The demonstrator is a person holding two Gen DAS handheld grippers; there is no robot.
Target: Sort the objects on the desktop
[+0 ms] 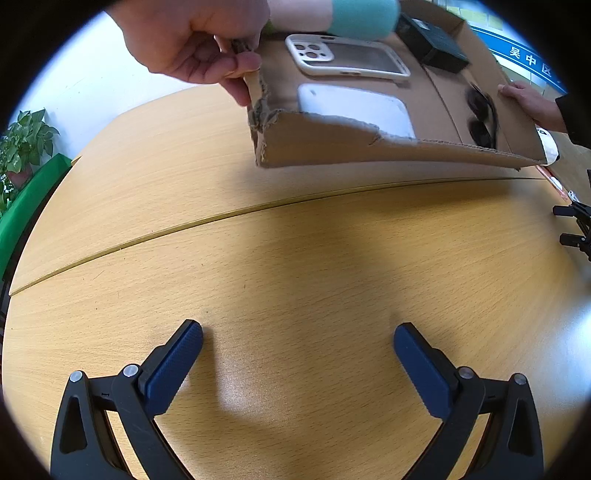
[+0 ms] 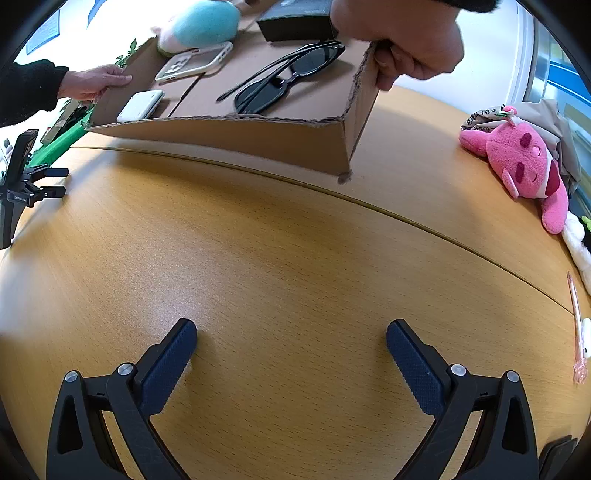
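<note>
A shallow cardboard tray (image 1: 369, 147) (image 2: 258, 142) is held tilted above the far part of the wooden table (image 1: 295, 258) (image 2: 277, 258), beyond the seam that crosses the tabletop. It is gripped at two opposite edges by bare hands: one hand (image 1: 192, 40) (image 2: 402, 40) is closed over a torn corner, and the other hand (image 1: 528, 99) (image 2: 92, 81), in a dark sleeve, is laid on the opposite side.

Several objects are carried inside the tray. A pair of black sunglasses (image 1: 480, 114) (image 2: 284, 77) is lying near the tray's front edge. A white flat device (image 1: 354, 109) (image 2: 140, 105) is seen at the front edge toward the other side, and a pale phone case (image 1: 343, 59) (image 2: 192, 64) is set behind it. A black box (image 1: 432, 40) (image 2: 295, 22) and a teal plush toy (image 1: 362, 16) (image 2: 203, 26) are placed at the tray's far edge.

The left gripper (image 1: 297, 345) is held low over the near part of the table with its blue-padded fingers spread wide and nothing between them. The right gripper (image 2: 291, 343) is likewise spread apart over bare wood.

A pink plush toy (image 2: 524, 166) is lying at the right edge of the table, with a pink pen (image 2: 576, 325) nearer along the same edge.
</note>
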